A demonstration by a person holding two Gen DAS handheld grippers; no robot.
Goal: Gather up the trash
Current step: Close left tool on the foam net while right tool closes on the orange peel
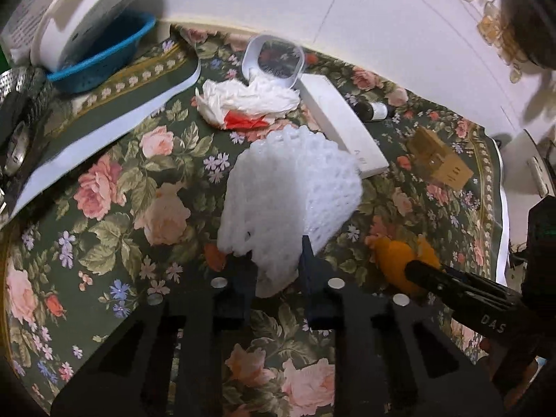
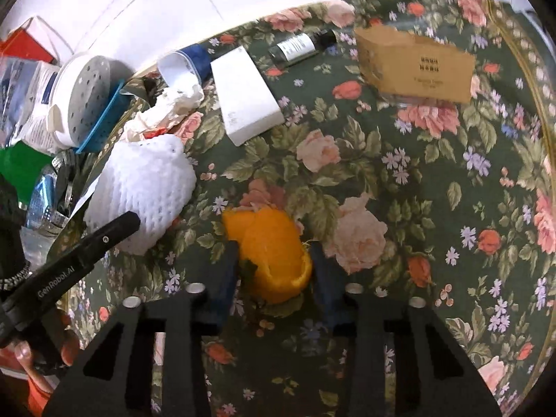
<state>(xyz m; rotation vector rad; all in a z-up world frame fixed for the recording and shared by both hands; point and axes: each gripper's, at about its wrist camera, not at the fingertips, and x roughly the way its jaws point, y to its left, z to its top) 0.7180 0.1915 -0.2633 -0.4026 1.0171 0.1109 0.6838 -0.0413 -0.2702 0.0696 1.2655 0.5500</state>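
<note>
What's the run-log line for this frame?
left gripper: shut on foam fruit net | right gripper: shut on orange peel | both items on floral tablecloth | crumpled tissue: uncollected

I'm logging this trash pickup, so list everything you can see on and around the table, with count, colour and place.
foam fruit net: one, white, table centre, between the left jaws
orange peel: one, orange, between the right jaws
crumpled tissue: one wad, white with a red patch, behind the net
plastic cup: one, clear, tipped over by the tissue
flat box: one, white, beside the cup
small bottle: one, dark with white label, lying near the wall
paper-wrapped glass: one, brown paper, far right
basket: one, blue, far left
perforated container: one, white, in the basket
tablecloth: one, green floral
left gripper: black, closed on the net
right gripper: black, at the peel
</note>
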